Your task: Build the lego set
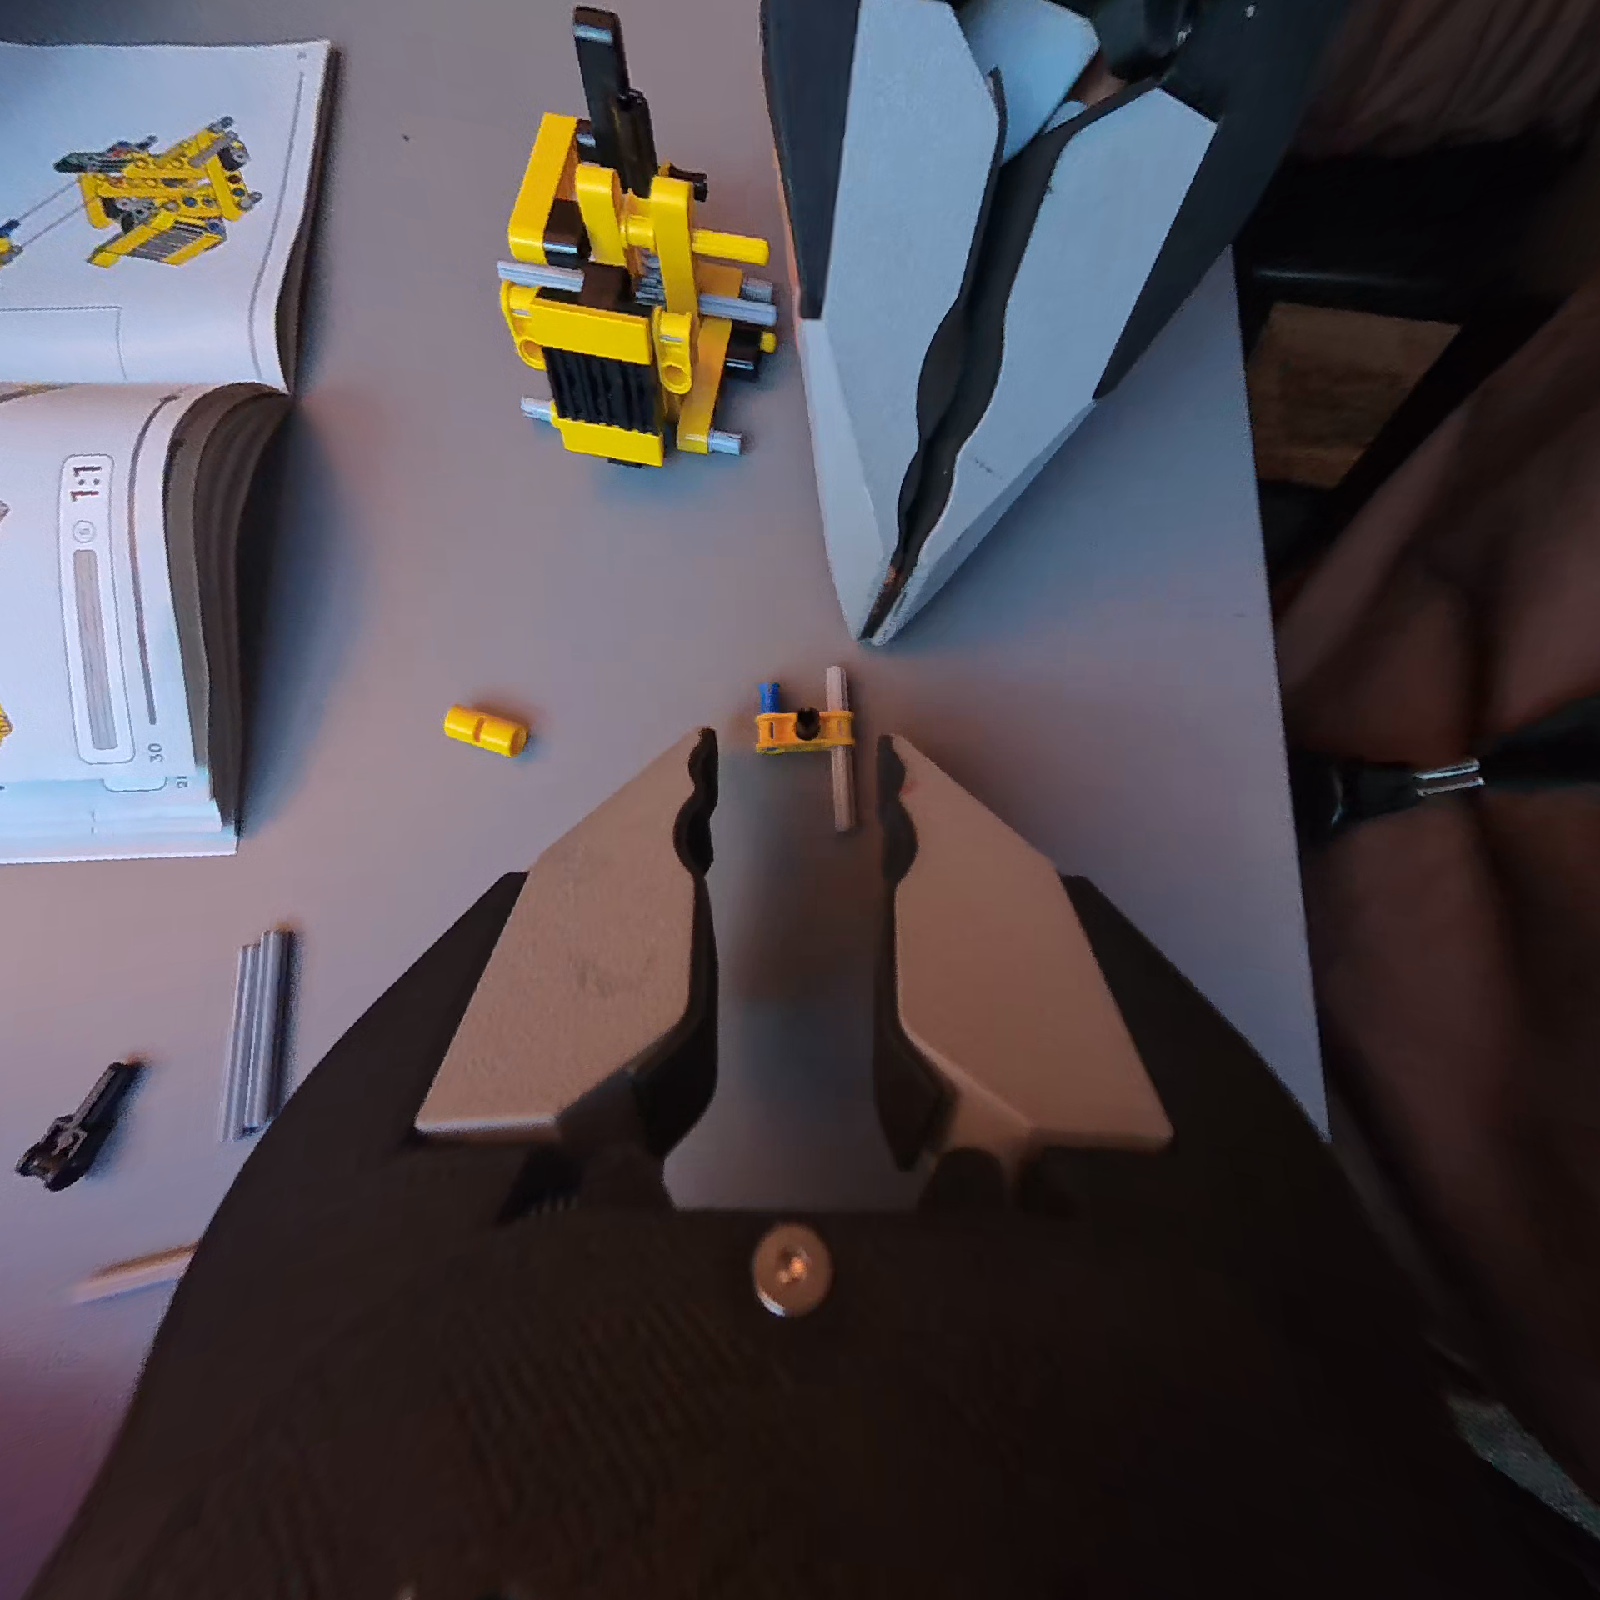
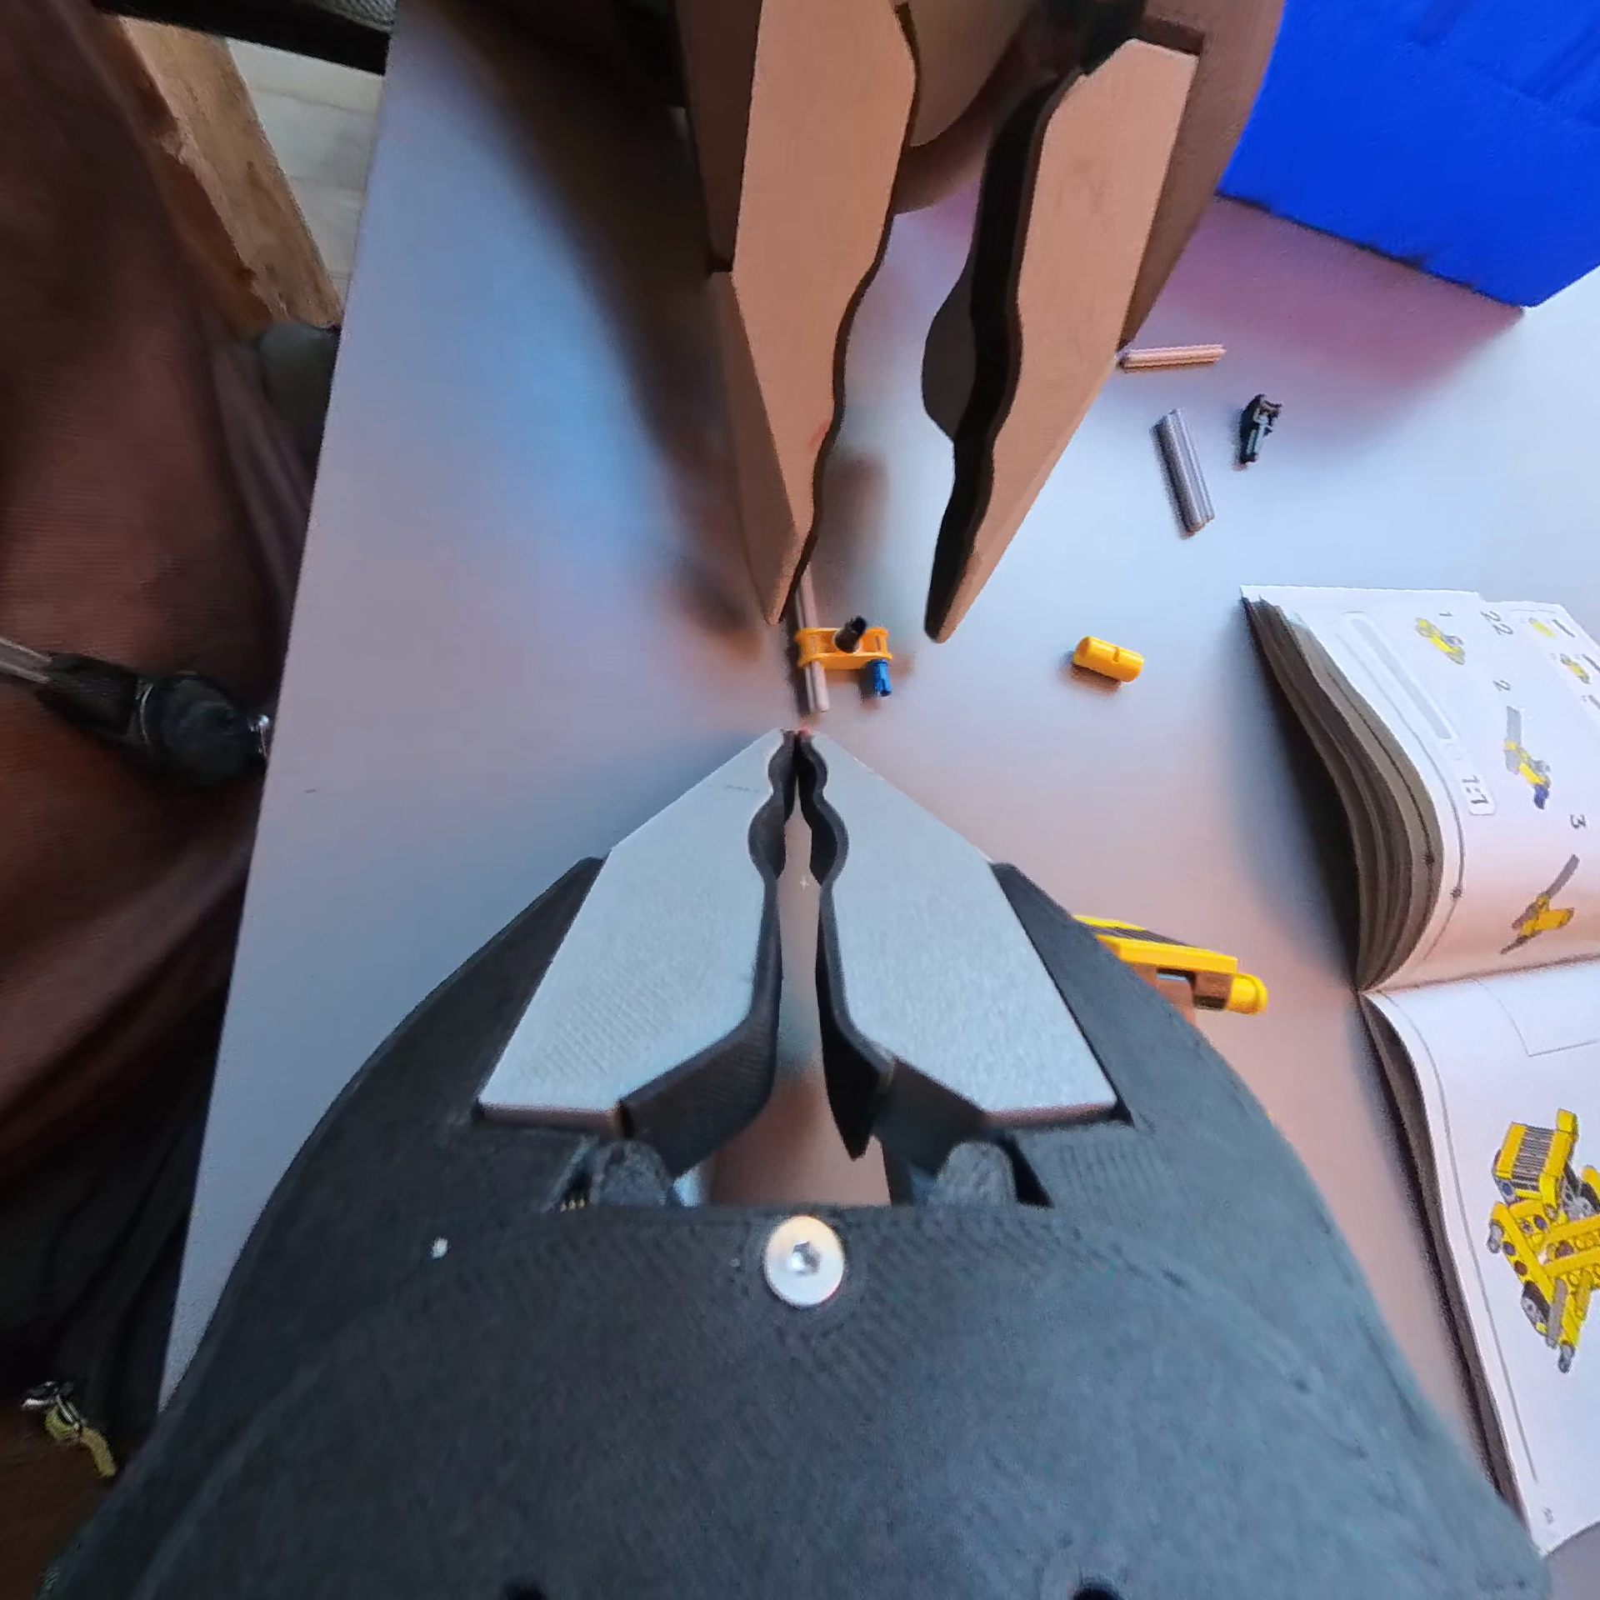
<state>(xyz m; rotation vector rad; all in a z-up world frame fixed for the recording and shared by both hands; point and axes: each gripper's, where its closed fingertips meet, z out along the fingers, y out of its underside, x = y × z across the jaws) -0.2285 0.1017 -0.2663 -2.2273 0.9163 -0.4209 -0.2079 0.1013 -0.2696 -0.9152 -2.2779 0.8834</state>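
Lego small yellow connector on grey axle (image 1: 803,729) lies just ahead of left hand-held gripper (image 1: 796,753), fingers apart; right hand-held gripper (image 2: 795,743) closed, empty.

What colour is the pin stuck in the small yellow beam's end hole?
Blue pin; left wrist view shows it best.

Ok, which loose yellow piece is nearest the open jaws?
The flat yellow link carrying a blue pin and grey rod, just ahead of the tips; the yellow cylinder lies off left.
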